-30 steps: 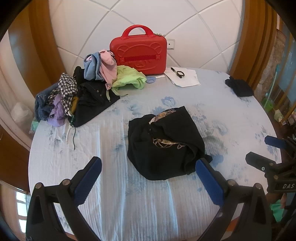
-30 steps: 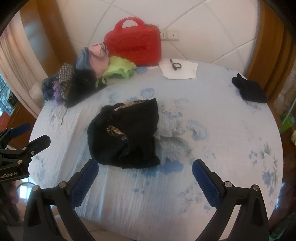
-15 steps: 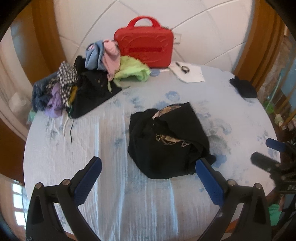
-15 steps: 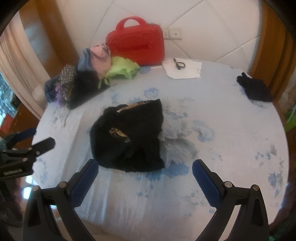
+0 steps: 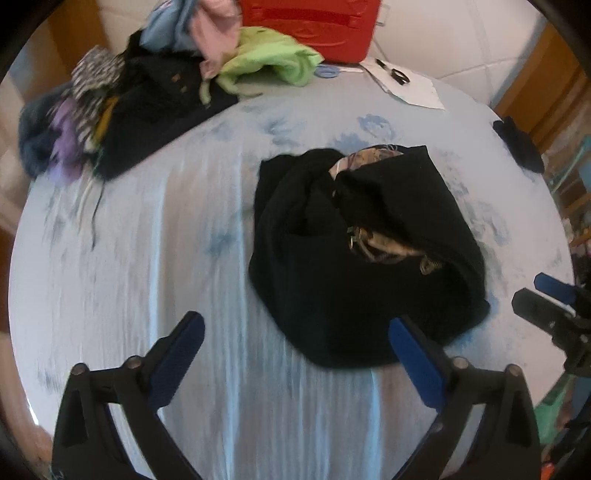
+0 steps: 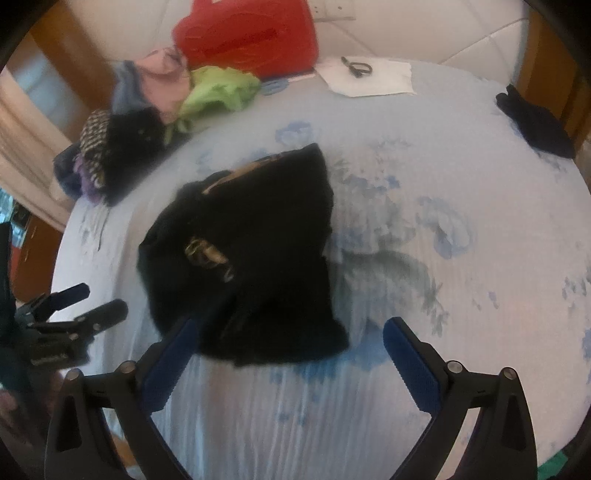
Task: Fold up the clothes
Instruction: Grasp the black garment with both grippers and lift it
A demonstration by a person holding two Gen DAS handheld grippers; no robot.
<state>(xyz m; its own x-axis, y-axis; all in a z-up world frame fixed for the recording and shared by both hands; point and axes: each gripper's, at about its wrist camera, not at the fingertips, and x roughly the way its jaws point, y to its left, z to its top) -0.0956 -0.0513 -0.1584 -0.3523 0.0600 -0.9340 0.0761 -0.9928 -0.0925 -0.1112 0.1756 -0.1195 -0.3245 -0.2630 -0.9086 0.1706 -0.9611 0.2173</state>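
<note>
In the left wrist view, the left gripper (image 5: 295, 350) is wide open and holds nothing. Its jaws have just been closing a tiny bit, with nothing between them but bare bed cover. The black garment (image 5: 362, 251) lies in a lump in the middle of the bed (image 5: 155, 258), just ahead of the right-hand blue pad. A bit of patterned lining (image 5: 369, 158) peeks out at its far edge. The pile of clothes (image 5: 122, 99) waits at the far left, beside the red case (image 5: 314, 29). The right gripper shows at the right edge.

In the right wrist view, the right gripper (image 6: 286, 360) is wide open too, and empty. The black garment (image 6: 251, 258) sits ahead of it, with its near edge by the left-hand pad.

The step now looks like reaching down to grab the lump. To do it well, each gripper should pinch only one layer at a near corner or hem, not the whole bunch. Then both can lift and shake it flat before any fold. The picture is blurry, so I cannot tell which edge is the hem.
</note>
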